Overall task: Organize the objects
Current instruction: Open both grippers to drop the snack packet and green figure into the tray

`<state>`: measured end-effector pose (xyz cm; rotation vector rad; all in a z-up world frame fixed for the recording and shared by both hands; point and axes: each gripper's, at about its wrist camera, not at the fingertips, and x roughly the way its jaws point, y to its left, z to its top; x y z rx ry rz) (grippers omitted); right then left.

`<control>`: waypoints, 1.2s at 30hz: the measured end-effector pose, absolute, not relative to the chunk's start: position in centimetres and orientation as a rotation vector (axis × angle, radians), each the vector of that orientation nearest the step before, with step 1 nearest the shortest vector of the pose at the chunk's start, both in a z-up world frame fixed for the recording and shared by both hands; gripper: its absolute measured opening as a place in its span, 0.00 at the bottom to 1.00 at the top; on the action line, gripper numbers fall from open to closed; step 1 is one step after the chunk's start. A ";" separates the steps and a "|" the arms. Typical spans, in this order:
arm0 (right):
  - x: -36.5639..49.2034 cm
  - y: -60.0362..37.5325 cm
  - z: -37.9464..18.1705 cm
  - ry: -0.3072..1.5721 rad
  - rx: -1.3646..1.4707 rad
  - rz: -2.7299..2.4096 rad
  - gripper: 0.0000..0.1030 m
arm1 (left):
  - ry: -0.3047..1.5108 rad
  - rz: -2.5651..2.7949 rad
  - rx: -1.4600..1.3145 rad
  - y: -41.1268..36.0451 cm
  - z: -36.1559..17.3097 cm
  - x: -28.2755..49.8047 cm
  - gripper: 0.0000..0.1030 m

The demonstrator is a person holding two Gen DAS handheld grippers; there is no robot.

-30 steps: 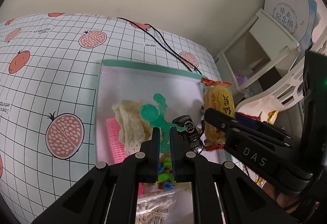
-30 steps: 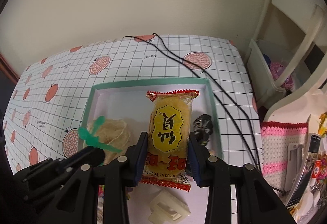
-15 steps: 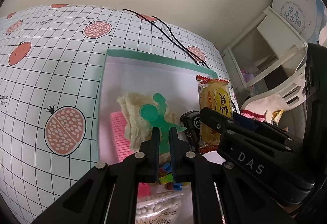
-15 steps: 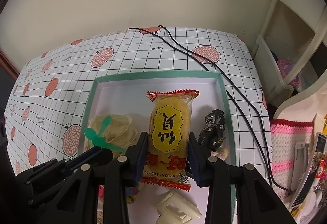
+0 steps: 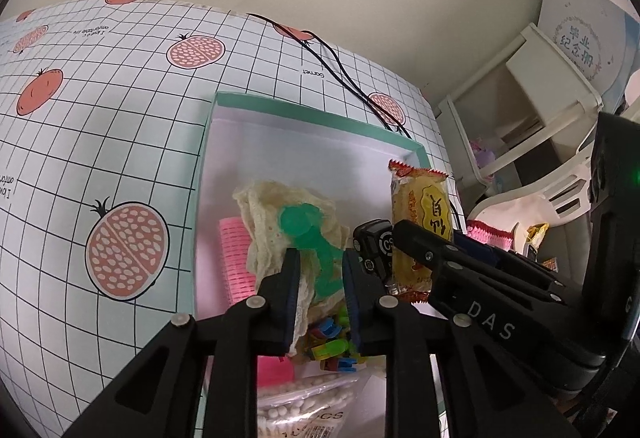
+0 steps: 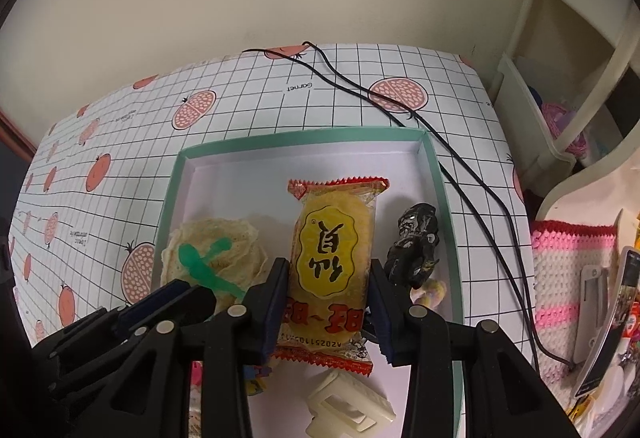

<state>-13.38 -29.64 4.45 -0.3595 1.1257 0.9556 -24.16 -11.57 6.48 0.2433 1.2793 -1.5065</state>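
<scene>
Snack packet [image 6: 334, 270] sits clamped in the right gripper [image 6: 330, 302] over the green-rimmed box's [image 6: 304, 138] bare far half (left gripper [image 5: 318, 278] parted around a green toy [image 5: 316, 246]).

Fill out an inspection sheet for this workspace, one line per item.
Surface: pomegranate-print grid tablecloth.
Job's things: teal-rimmed box holds cream cloth, black figurine, pink roller.
Clutter: white clip, cotton-swab bag, coloured clips.
Grippers: left gripper open around green toy; right gripper shut on snack packet.
Cables: black cable beside box.
Surroundings: white shelf, crochet cloth.
</scene>
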 end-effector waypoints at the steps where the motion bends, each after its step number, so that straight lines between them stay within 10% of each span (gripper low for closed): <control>1: -13.4 -29.6 4.5 1.125 -0.363 0.954 0.41 | 1.278 -1.508 0.243 -11.5 6.5 -24.1 0.21; 17: -13.3 -30.1 7.0 1.075 -0.345 1.004 0.44 | 1.234 -1.514 0.209 -11.1 8.4 -22.7 0.29; 23: -13.3 -29.9 7.0 1.074 -0.348 1.009 0.44 | 1.200 -1.416 0.214 -10.7 8.4 -21.1 0.46; 36: -13.6 -29.7 6.7 1.054 -0.358 1.043 0.76 | 1.178 -1.271 0.246 -10.3 7.0 -18.3 0.79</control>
